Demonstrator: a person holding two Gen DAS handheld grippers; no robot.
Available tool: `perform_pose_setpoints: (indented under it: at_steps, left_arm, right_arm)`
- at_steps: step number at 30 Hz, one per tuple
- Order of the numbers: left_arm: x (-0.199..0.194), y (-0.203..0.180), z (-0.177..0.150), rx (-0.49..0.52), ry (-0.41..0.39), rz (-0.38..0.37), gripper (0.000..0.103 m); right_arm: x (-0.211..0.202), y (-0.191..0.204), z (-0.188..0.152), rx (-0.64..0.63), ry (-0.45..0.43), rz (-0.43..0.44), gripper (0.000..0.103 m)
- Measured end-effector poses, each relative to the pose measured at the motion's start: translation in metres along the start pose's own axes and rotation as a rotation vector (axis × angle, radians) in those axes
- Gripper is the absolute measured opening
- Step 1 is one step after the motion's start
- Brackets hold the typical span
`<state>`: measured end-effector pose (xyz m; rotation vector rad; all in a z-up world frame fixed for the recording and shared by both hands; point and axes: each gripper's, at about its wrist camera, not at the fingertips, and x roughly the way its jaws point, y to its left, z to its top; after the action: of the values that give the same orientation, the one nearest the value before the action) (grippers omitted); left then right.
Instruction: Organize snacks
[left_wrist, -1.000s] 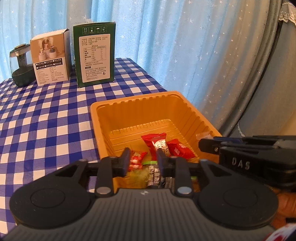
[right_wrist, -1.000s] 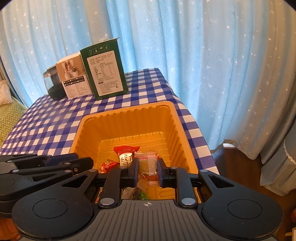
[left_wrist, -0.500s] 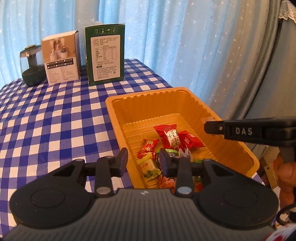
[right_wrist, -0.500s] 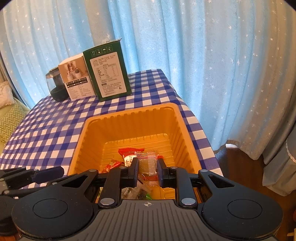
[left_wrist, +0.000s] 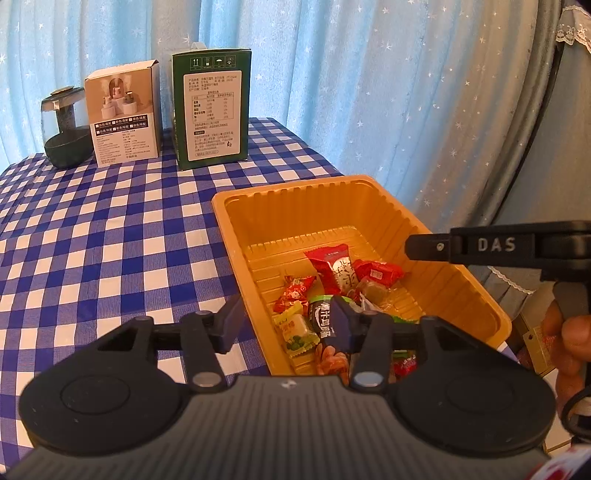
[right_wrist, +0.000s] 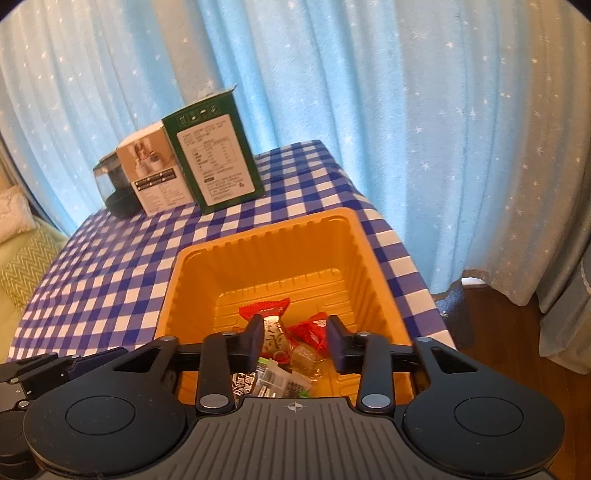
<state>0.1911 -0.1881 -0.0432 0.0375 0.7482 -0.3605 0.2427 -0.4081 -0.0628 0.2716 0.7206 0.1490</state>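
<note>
- Left wrist view: my left claw (left_wrist: 286, 323) hangs over the near left rim of the tray (left_wrist: 491, 306). Its jaws have just been opening and stand apart now, nothing pinched between them — one finger over the cloth (left_wrist: 110, 240), the other over the snacks (left_wrist: 332, 295).
- The snacks lie loose in the near half of the tray: red wrappers, a yellow-green one, a dark one.
- My right claw shows at the right edge as a black bar marked DAS, a hand (left_wrist: 569, 347) below it.
- At the far end of the cloth stand a green box (left_wrist: 212, 110), a white box (left_wrist: 123, 114) and a jar (left_wrist: 66, 133).
- Right wrist view: my right claw (right_wrist: 295, 338) hangs above the tray's near end — jaws have just been opening, released, gripping nothing, the snacks below in the gap.
- The tray sits near the table's right edge, curtain (right_wrist: 406, 110) behind.
</note>
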Motion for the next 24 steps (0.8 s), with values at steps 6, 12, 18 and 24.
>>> perform_pose_setpoints:
  at_steps: [6,12,18,24]
  left_arm:
    - [-0.015,-0.001,-0.003,-0.010,-0.010,0.003,0.064]
    - [-0.041,0.002,-0.006,-0.032,-0.031,0.014,0.078]
    - [-0.071,0.005,-0.013,-0.068,-0.046,0.022,0.092]
    - [-0.101,0.008,-0.021,-0.088,-0.059,0.043,0.102]
  right_arm:
    - [-0.023,-0.006,-0.004,0.017,-0.013,-0.018,0.056]
    - [-0.051,-0.005,-0.011,0.041,-0.019,-0.032,0.069]
    - [-0.077,0.005,-0.024,0.040,-0.006,-0.040,0.074]
    - [-0.104,0.015,-0.040,0.041,0.006,-0.027,0.076]
